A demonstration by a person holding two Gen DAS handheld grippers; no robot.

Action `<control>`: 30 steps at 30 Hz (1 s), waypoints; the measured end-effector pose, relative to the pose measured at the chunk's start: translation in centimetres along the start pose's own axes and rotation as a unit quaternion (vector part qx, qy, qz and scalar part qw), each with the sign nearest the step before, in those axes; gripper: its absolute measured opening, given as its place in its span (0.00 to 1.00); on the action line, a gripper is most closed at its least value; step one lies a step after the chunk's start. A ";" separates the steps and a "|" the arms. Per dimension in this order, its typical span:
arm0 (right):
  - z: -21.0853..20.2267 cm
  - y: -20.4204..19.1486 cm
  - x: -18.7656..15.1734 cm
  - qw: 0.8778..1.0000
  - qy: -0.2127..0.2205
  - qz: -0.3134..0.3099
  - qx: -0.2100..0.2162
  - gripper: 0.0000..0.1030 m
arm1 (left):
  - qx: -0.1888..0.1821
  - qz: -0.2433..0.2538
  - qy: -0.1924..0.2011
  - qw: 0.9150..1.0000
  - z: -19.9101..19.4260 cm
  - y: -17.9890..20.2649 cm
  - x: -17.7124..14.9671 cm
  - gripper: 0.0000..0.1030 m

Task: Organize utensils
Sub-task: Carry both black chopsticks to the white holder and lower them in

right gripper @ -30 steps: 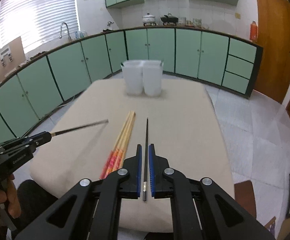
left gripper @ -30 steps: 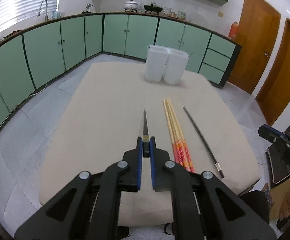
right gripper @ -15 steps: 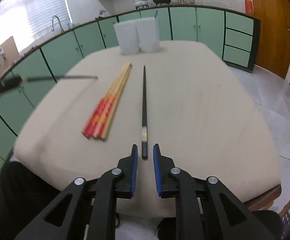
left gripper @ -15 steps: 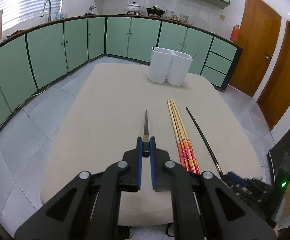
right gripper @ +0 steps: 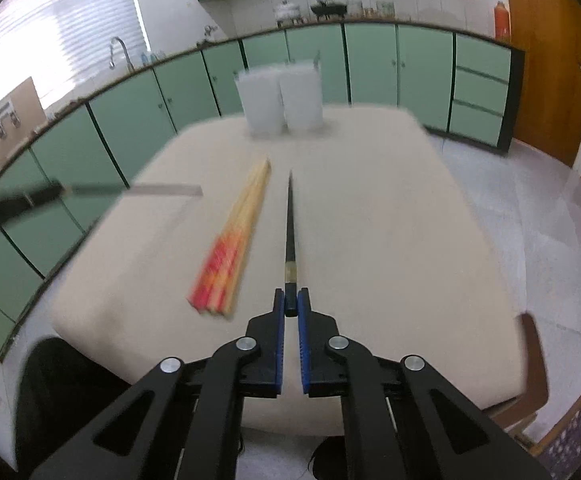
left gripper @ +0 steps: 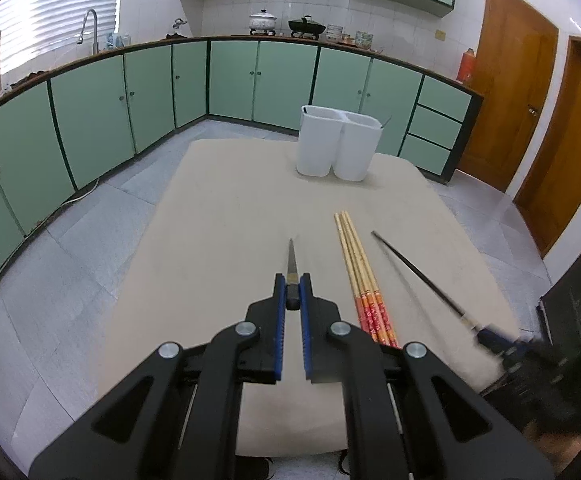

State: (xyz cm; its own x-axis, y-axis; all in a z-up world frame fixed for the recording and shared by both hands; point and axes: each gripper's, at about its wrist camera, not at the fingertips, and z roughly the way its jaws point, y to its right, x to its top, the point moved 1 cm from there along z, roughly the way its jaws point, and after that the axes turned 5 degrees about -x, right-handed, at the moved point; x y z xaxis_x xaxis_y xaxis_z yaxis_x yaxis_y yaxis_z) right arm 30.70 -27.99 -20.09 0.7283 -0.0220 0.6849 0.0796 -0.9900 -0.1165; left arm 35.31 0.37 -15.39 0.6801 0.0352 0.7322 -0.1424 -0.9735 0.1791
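My left gripper (left gripper: 292, 292) is shut on the butt of a black chopstick (left gripper: 290, 256), whose tip points ahead over the beige table (left gripper: 230, 208). Another black chopstick (right gripper: 290, 220) lies on the table, and my right gripper (right gripper: 290, 304) is shut on its near end, low over the surface. A bundle of wooden chopsticks with red-orange ends (right gripper: 238, 236) lies just left of it. From the left wrist view, that bundle (left gripper: 360, 276) sits between the two black sticks, and the right gripper (left gripper: 486, 336) appears blurred at the lower right. A white two-compartment holder (left gripper: 338, 148) stands at the far end.
Green kitchen cabinets (left gripper: 90, 120) ring the room behind the table, with wooden doors (left gripper: 522, 100) on the right. The left gripper (right gripper: 54, 191) shows blurred at the left edge of the right wrist view. A dark chair (right gripper: 530, 352) stands beside the table's near right corner.
My right gripper dropped toward the table, loosened with the black chopstick lying on the surface, then closed again on its near end. The left gripper kept its hold and barely moved.
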 end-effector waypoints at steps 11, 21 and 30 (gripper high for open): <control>-5.6 -2.2 10.8 0.997 0.014 -0.078 0.015 0.06 | -0.019 0.013 -0.021 1.000 -0.1 -0.6 2.9 0.06; -2.0 -4.1 17.3 0.995 -0.023 -0.097 0.023 0.06 | -0.038 0.032 -0.031 0.998 -0.4 0.0 6.8 0.06; -1.4 -5.4 20.3 0.989 -0.061 -0.132 0.021 0.06 | -0.041 0.043 -0.040 0.997 -0.1 0.2 9.0 0.06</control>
State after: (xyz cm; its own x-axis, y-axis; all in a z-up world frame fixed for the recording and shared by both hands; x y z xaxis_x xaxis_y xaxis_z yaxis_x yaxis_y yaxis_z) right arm 44.15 -23.29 -4.56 0.7551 0.2555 0.6038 0.3043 -0.9523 0.0224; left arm 41.30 0.53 -8.67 0.7179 -0.0689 0.6928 -0.2584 -0.9504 0.1732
